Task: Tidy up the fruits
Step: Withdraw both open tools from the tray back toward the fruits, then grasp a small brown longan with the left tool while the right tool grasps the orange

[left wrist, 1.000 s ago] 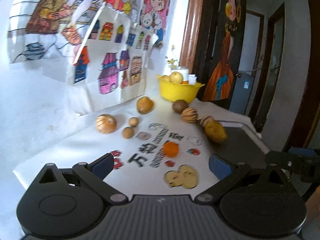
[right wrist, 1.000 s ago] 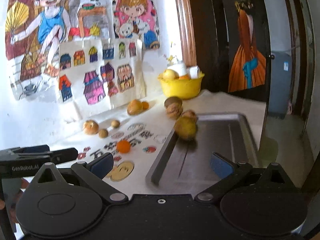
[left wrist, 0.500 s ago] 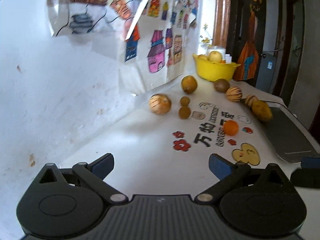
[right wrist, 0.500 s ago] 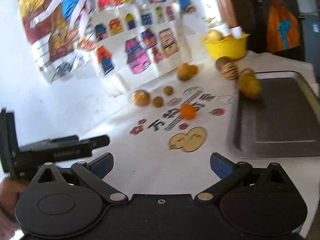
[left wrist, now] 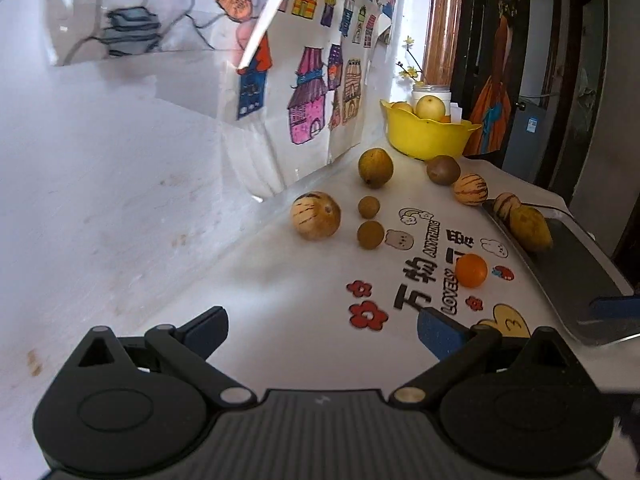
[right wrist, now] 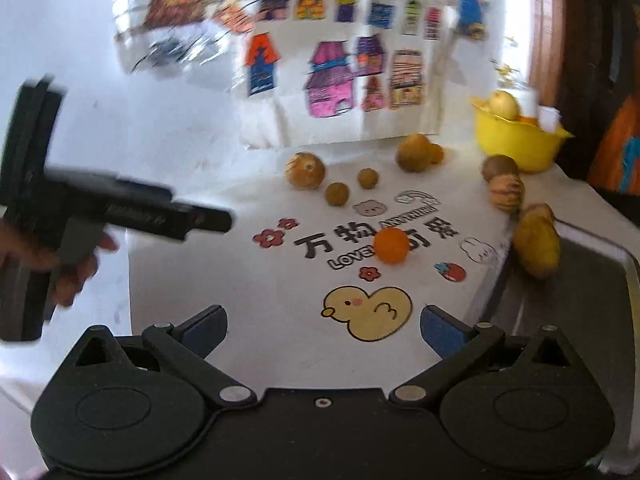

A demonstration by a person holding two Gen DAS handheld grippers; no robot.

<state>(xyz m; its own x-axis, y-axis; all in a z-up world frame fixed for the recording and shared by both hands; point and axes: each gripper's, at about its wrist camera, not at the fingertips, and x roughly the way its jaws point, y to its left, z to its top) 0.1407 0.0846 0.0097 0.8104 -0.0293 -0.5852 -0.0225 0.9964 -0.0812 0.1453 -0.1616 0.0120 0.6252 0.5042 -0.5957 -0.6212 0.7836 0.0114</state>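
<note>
Here, field notes in brief.
Left gripper (left wrist: 322, 326): fingers spread wide, nothing between them, held above white tabletop (left wrist: 280, 304).
Right gripper (right wrist: 323, 322): fingers wide apart, empty, over duck drawing (right wrist: 366, 312).
Orange (left wrist: 471, 270): ahead and right of left fingers, well apart; ahead of right gripper's gap, on printed lettering.
Yellow oblong fruit (left wrist: 529, 228): on near-left rim area of grey tray (left wrist: 580, 276), right of both grippers' gaps.
Striped fruits, counted three: large one (left wrist: 316, 216) at left, one (left wrist: 470, 189) near tray corner, one (left wrist: 505, 203) touching oblong fruit.
Small brown round fruits, counted two (left wrist: 368, 207) (left wrist: 369, 235): just beside large striped one.
Brown-green round fruit (left wrist: 375, 168): near wall drawings.
Dark brown fruit (left wrist: 443, 169): in front of bowl.
Yellow bowl (left wrist: 428, 136): far end of table, holding pale fruits; count inside unclear.
Surface: white cover with flowers, characters, cartoon stickers.
Room: children's coloured house drawings (left wrist: 316, 92) on white wall; dark door with dress picture at right.
Hand (right wrist: 60, 264): gripping left tool's handle, seen blurred from right wrist.
</note>
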